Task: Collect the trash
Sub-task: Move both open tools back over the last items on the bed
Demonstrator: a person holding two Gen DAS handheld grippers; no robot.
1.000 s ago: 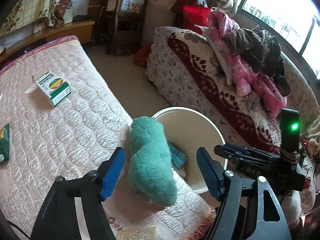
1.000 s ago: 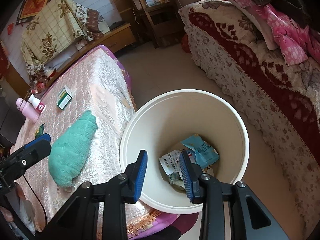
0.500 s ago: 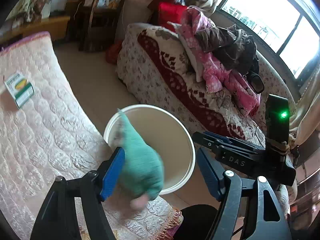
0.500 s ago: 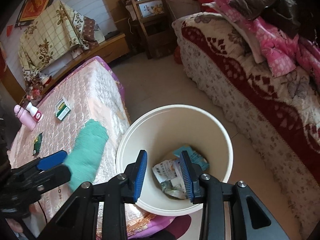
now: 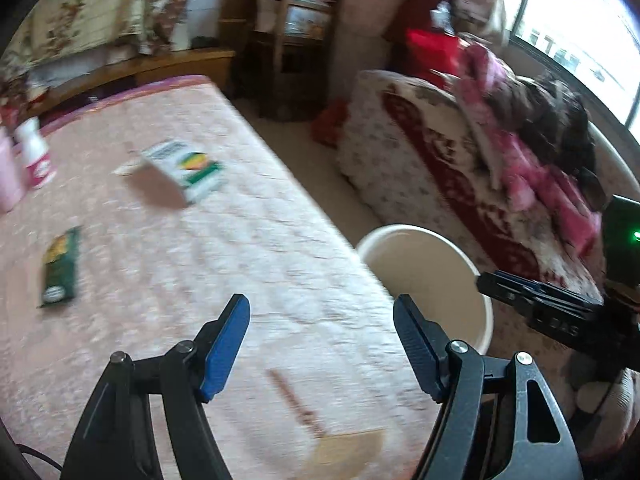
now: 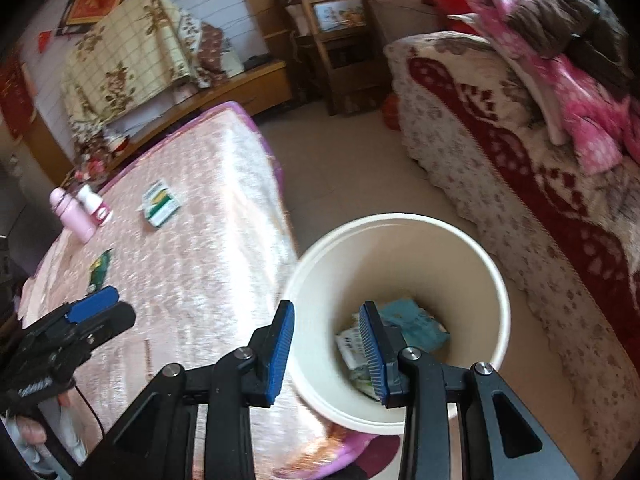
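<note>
A cream waste bin [image 6: 460,240] stands on the floor against the bed's corner; it also shows in the left wrist view [image 5: 420,236]. Inside lie a teal cloth [image 6: 412,320] and paper wrappers [image 6: 350,344]. My right gripper [image 6: 326,350] has its jaws partly apart, astride the bin's near rim; whether they grip it is unclear. My left gripper [image 5: 322,344] is open and empty above the pink bedspread [image 5: 200,280]. On the bed lie a green-and-white box [image 5: 184,168] and a dark green packet [image 5: 60,268].
A pink bottle [image 6: 72,216] and a white bottle [image 6: 94,204] stand at the bed's far side. A red-patterned sofa [image 6: 520,184] piled with clothes is to the right. A wooden shelf [image 6: 332,36] stands at the back. Bare floor lies between bed and sofa.
The teal cloth has gone from the bed edge into the bin. My left gripper has swung left over the bed. The right gripper stays at the bin.
</note>
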